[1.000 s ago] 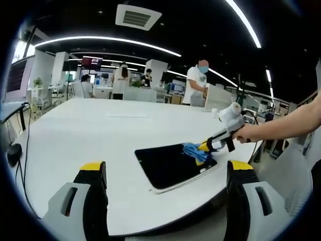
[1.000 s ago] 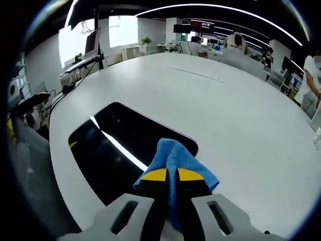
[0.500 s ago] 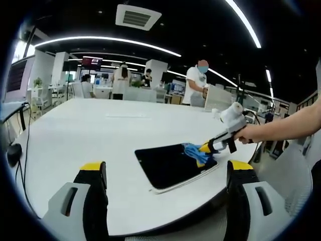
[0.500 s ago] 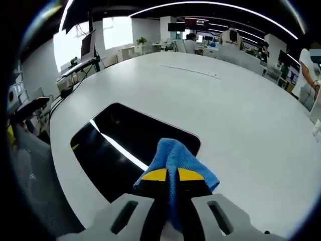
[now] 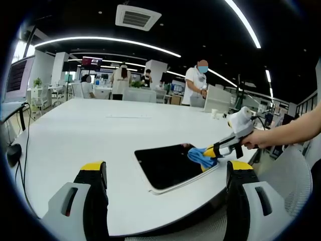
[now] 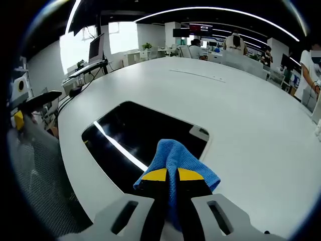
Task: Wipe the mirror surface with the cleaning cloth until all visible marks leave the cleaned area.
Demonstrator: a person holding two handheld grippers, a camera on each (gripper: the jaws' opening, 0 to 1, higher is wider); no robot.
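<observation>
White table (image 5: 75, 135) holds one mirror (image 5: 168, 163), one cloth (image 6: 175, 158).

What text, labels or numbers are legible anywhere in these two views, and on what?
None can be read.
Wall screen far across the room, left gripper view: lit, but content too small and blurred.
Mirror, blue cloth, white table: no print visible.
Right tongs, shut on the cloth, and left tongs, open: yellow tips, no markings visible.
</observation>
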